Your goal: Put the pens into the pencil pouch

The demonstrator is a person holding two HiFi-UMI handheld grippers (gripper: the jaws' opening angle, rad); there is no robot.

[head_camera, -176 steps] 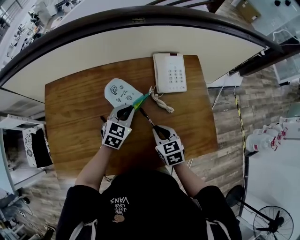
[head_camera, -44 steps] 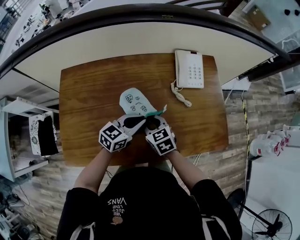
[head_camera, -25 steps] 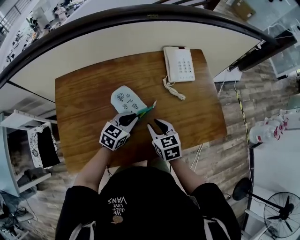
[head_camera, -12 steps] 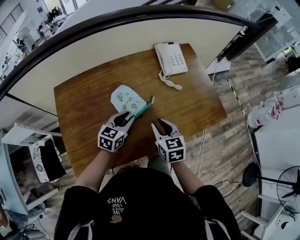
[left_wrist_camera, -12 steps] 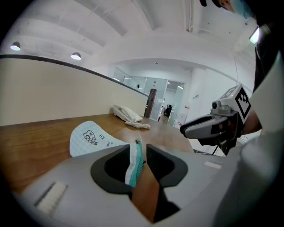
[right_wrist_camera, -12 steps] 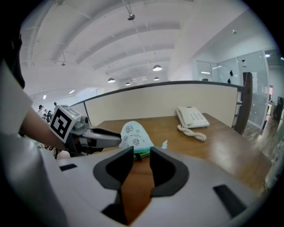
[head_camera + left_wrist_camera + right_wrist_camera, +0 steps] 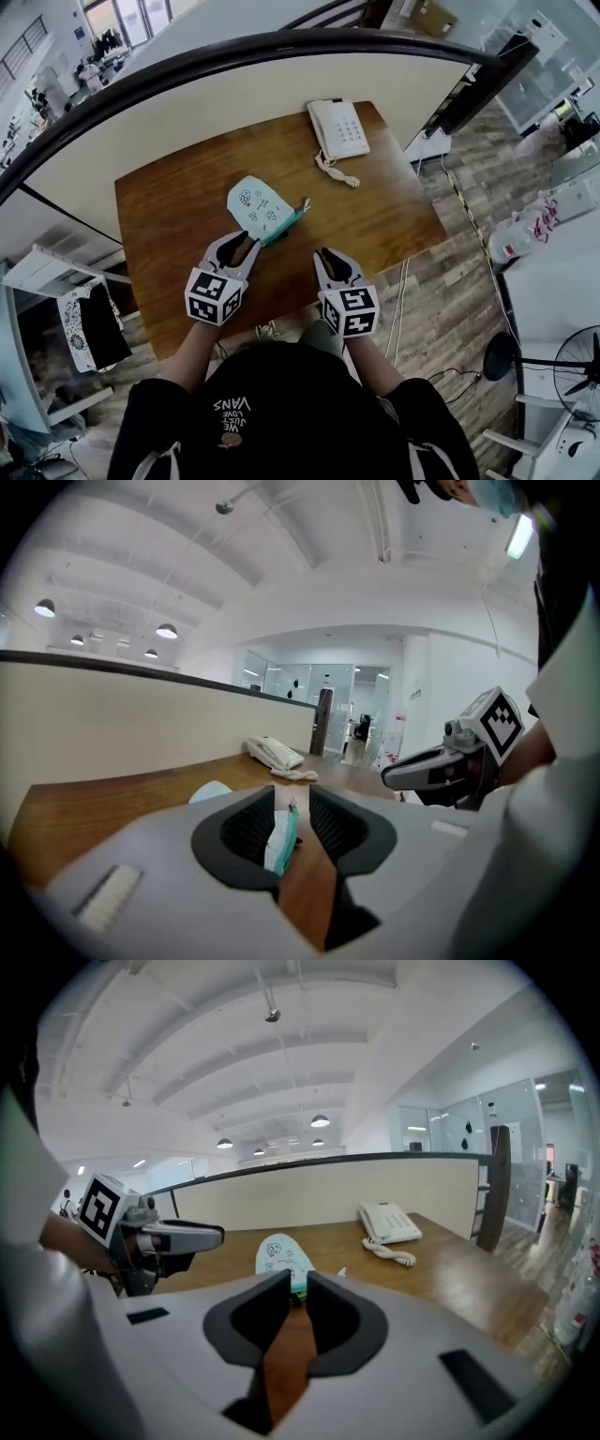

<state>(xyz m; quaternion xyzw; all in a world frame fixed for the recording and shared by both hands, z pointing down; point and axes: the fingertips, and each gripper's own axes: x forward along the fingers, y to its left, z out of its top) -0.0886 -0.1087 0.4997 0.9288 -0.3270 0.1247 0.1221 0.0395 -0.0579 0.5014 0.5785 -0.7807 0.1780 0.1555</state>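
The pencil pouch (image 7: 258, 204), pale blue with doodles and a teal zip edge, lies flat on the wooden table (image 7: 159, 220). It also shows in the left gripper view (image 7: 212, 791) and the right gripper view (image 7: 279, 1254). No loose pen shows on the table. My left gripper (image 7: 235, 242) hovers just short of the pouch's near end. Its jaws have just been opening and hold nothing (image 7: 292, 801). My right gripper (image 7: 334, 256) hangs to the pouch's right near the front edge. Its jaws have just been closing to a narrow gap with nothing between them (image 7: 298, 1284).
A white desk phone (image 7: 337, 128) with a coiled cord (image 7: 337, 172) sits at the table's far right. A curved cream partition (image 7: 187, 103) runs behind the table. Wood-plank floor lies to the right.
Both grippers have pulled back from the pouch toward the person and risen. The left jaws have let go of the pouch's edge and opened. The right jaws have narrowed.
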